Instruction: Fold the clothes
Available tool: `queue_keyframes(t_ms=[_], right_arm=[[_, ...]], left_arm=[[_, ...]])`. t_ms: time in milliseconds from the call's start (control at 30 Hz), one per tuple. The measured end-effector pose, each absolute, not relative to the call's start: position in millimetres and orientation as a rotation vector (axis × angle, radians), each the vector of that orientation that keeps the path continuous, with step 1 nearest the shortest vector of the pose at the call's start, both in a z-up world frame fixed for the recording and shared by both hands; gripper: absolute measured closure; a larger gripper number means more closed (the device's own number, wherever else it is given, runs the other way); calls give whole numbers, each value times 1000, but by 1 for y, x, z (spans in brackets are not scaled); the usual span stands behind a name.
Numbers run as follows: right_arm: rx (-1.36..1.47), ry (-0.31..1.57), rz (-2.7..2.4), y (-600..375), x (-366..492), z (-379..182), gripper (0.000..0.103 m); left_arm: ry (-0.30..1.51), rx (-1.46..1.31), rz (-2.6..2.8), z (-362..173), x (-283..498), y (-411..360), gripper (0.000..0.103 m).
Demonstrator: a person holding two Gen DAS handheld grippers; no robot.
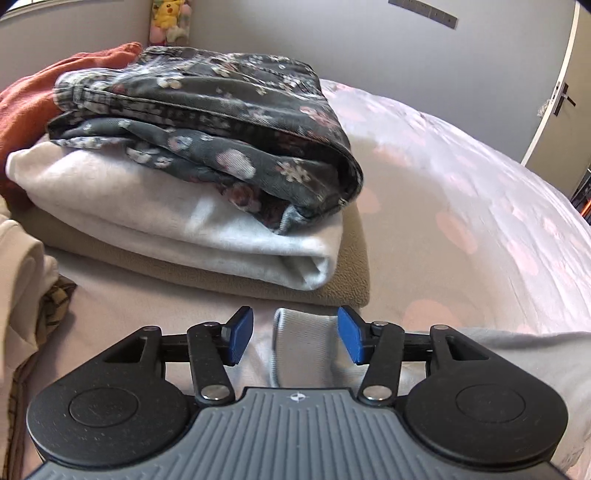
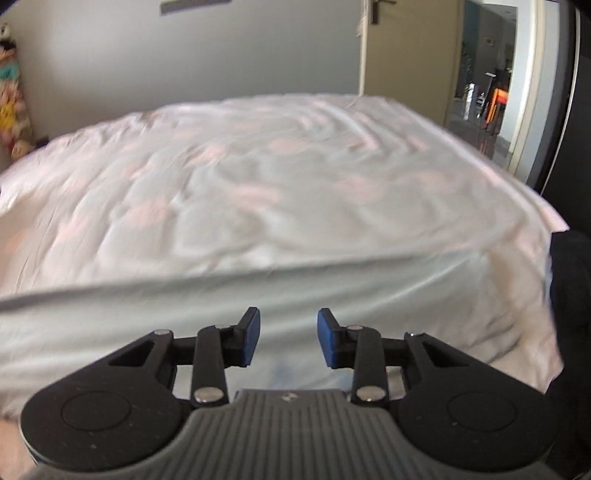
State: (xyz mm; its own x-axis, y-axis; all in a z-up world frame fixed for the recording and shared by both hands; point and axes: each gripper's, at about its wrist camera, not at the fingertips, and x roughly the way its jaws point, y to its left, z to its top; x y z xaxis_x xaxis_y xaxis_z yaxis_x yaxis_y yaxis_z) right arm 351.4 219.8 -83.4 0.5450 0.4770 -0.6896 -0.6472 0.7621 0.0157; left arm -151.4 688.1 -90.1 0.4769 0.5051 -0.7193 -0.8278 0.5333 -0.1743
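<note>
A stack of folded clothes lies on the bed in the left wrist view: a dark floral garment on top, a white one under it and a tan one at the bottom. My left gripper is open just in front of the stack. A ribbed edge of a light grey garment lies between its blue pads, unpressed. In the right wrist view my right gripper is open and empty above the flat grey garment, which is blurred.
An orange garment lies behind the stack and a cream one at the left edge. The bed cover is white with pink spots. Soft toys hang in the corner. A door stands at the back right.
</note>
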Motion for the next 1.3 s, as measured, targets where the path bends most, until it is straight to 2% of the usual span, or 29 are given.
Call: queue_keyframes(t_ms=[200,500,633,833,867,900,933,1100,1300], right_arm=[[-168,810,587,198,331,-110,73],[209,788,244,94,441,-93,70],[330,849,192,83,479,-105,70],[379,880,136,83,497,-129,72],[378,872,138,84,497,-130,74],[372,863,144,84,497,-129,89],[360,859,151,84,496,-127,96],[322,797,149,77,484,-103,99],[256,811,119,70,486,-102,100]], left_arm=[[651,-611,887,-94,-138,694,54],[696,-615,877,-105,-126,702,54],[717,-588,882,-107,-120,701,54],[729,-581,891,-113,-117,703,47],[730,-580,892,-113,-116,703,47],[731,-579,893,-113,-115,703,46],[732,-577,893,-113,-115,704,46],[737,-564,891,-112,-114,702,46],[735,-566,887,-111,-115,704,46]])
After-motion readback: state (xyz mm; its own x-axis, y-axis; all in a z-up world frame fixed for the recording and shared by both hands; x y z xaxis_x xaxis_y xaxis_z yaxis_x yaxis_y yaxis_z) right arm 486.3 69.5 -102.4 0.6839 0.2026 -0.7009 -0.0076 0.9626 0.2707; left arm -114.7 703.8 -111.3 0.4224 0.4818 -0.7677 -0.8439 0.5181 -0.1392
